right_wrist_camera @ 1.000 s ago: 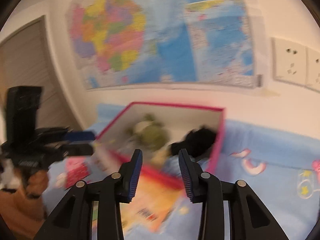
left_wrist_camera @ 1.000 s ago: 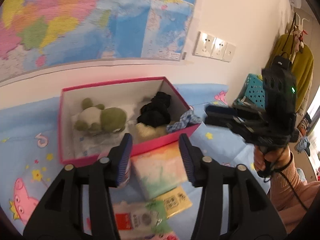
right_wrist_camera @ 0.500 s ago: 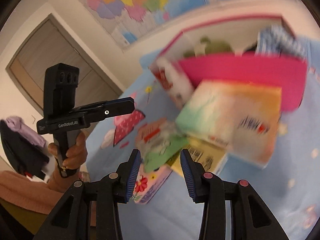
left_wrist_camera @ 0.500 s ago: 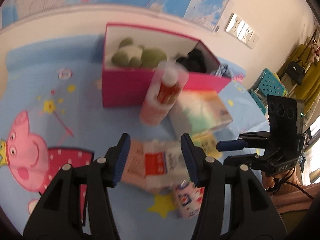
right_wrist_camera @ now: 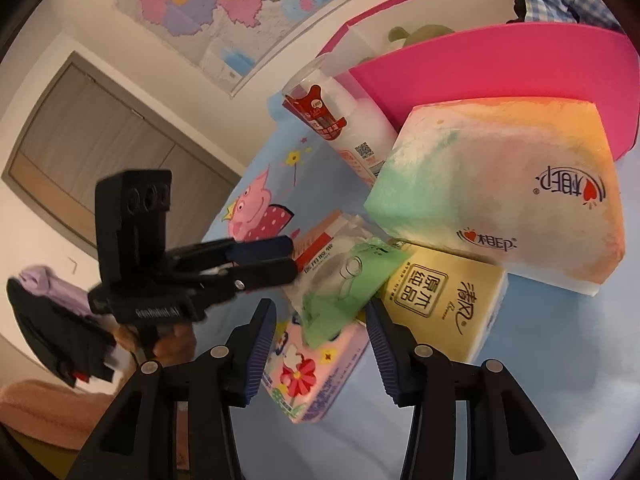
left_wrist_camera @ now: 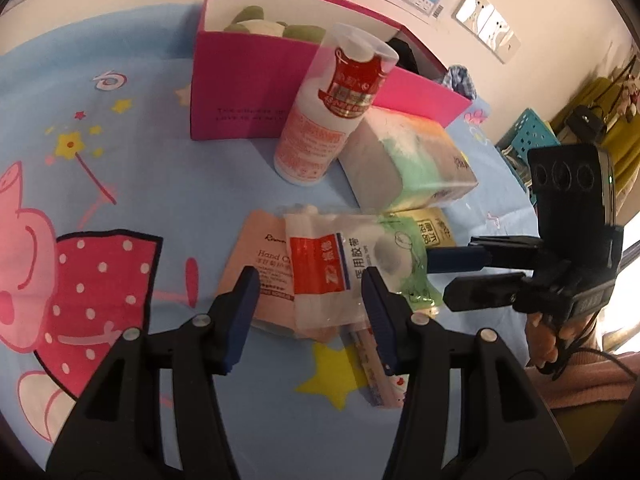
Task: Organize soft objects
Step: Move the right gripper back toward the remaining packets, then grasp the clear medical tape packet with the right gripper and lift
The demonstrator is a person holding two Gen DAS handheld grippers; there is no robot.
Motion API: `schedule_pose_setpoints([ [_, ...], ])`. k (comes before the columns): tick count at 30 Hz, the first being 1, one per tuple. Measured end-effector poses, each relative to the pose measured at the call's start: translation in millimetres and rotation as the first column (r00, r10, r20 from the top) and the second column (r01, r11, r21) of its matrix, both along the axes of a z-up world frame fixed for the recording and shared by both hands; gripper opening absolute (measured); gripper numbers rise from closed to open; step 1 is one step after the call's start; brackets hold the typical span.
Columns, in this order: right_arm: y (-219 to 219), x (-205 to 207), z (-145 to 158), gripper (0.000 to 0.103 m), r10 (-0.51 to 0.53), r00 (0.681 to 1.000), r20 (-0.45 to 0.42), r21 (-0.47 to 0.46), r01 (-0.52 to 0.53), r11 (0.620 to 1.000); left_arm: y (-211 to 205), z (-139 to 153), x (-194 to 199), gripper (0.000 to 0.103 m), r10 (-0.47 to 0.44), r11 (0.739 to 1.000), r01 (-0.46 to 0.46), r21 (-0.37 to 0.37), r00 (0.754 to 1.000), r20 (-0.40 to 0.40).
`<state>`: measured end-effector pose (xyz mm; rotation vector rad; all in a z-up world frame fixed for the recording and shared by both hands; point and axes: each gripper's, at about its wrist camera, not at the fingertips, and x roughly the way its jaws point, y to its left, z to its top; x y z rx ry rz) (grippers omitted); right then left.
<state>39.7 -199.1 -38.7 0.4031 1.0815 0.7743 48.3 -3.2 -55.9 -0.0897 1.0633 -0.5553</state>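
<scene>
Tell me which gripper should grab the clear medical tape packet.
Left. The left gripper is open and straddles the tape packet, while the right gripper sits open over the green packet and floral tissue pack.

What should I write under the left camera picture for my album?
Open left tongs hover over a medical tape packet, near a bottle and a pink box.

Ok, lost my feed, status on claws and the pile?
Left claw open, over clear tape packet. Right claw open, above floral pack. Nothing gripped. Pink box behind bottle.
</scene>
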Motion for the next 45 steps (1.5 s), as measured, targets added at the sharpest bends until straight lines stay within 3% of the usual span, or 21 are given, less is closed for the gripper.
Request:
schedule_pose_setpoints([
  [9,3.2,5.3,-2.8,0.047,-0.048,0.999,0.013,0.030,0.048,0.998,6.4,-1.2,-0.2,0.056,-0.027,0.998,0.026,-0.058,1.000,-0.014],
  [10,6.9,6.3,-1.8,0.044,-0.053,0.998,0.024,0.019,0.053,0.998,6.6,-1.2,-0.2,0.056,-0.029,0.998,0.028,-0.062,0.999,-0.015],
  [12,11.9,6.3,-1.7,0.028,-0.048,0.998,0.045,-0.025,0.049,0.999,6.9,-1.7,0.0,0.060,-0.033,0.997,0.032,-0.068,0.999,-0.019],
  [15,16.0,3.5,-2.1,0.018,-0.035,0.996,0.087,-0.086,0.042,0.995,7.1,-2.2,0.0,0.063,-0.035,0.997,0.034,-0.069,0.999,-0.019],
  [19,14.7,2.2,-2.2,0.018,-0.025,0.993,0.112,-0.089,0.035,0.995,9.6,-1.5,-0.1,0.063,-0.023,0.996,0.021,-0.083,0.999,-0.023],
  [24,10.0,5.9,-9.5,0.024,-0.026,0.996,0.081,-0.036,0.029,0.999,13.2,3.8,-7.5,0.047,-0.009,0.998,0.009,-0.058,1.000,0.002],
  [35,10.8,-2.4,4.7,0.018,-0.009,0.986,0.164,-0.080,0.022,0.997,16.9,18.6,-16.5,0.047,0.029,0.995,-0.026,-0.100,0.999,0.022],
  [45,7.2,-8.7,24.8,0.018,0.015,0.974,0.225,-0.084,0.004,0.996,1.7,42.7,-26.7,0.047,0.032,0.998,-0.027,-0.055,0.995,0.094],
])
